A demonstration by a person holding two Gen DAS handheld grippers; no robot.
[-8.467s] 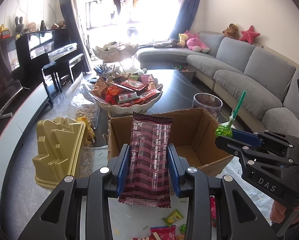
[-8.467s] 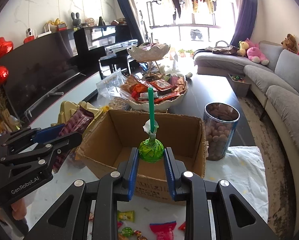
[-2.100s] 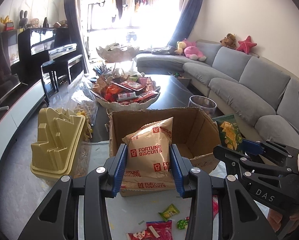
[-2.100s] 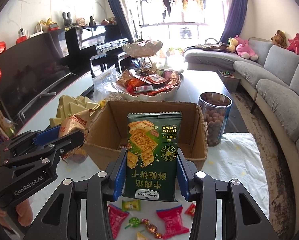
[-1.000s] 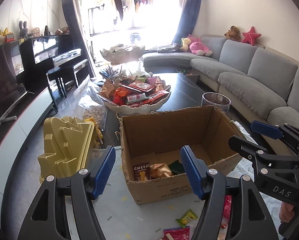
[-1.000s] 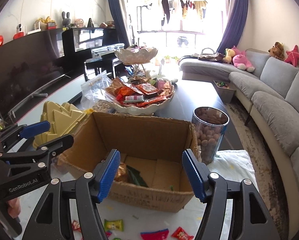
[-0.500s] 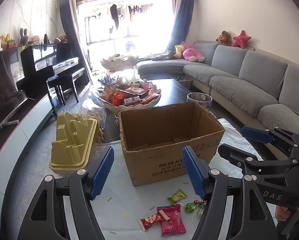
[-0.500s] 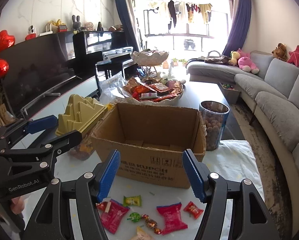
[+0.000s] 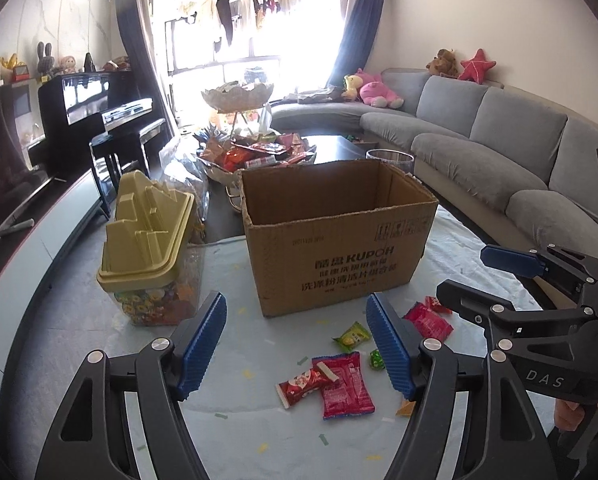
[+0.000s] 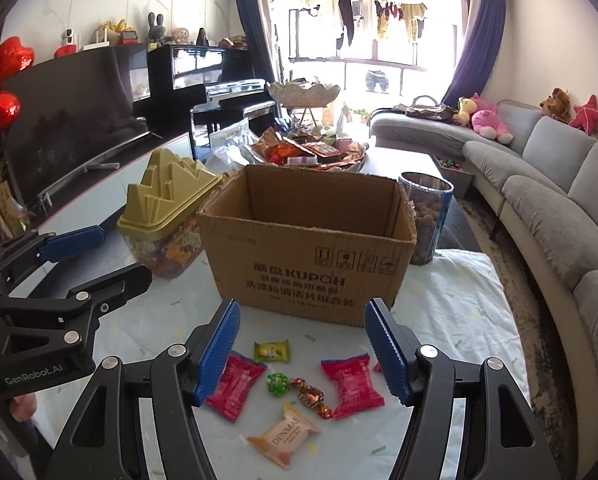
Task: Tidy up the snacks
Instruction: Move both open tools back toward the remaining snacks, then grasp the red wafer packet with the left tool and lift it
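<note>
I see my left gripper [image 9: 297, 344] wide, its jaws just opening, empty. My right gripper [image 10: 301, 350] is wide and empty too. Loose snacks [image 10: 353, 386] lie low centre, below the box [image 10: 305, 248].

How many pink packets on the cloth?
2. One pink packet lies left of the green candy, the other right of it, both before the cardboard box. More may be hidden.
</note>
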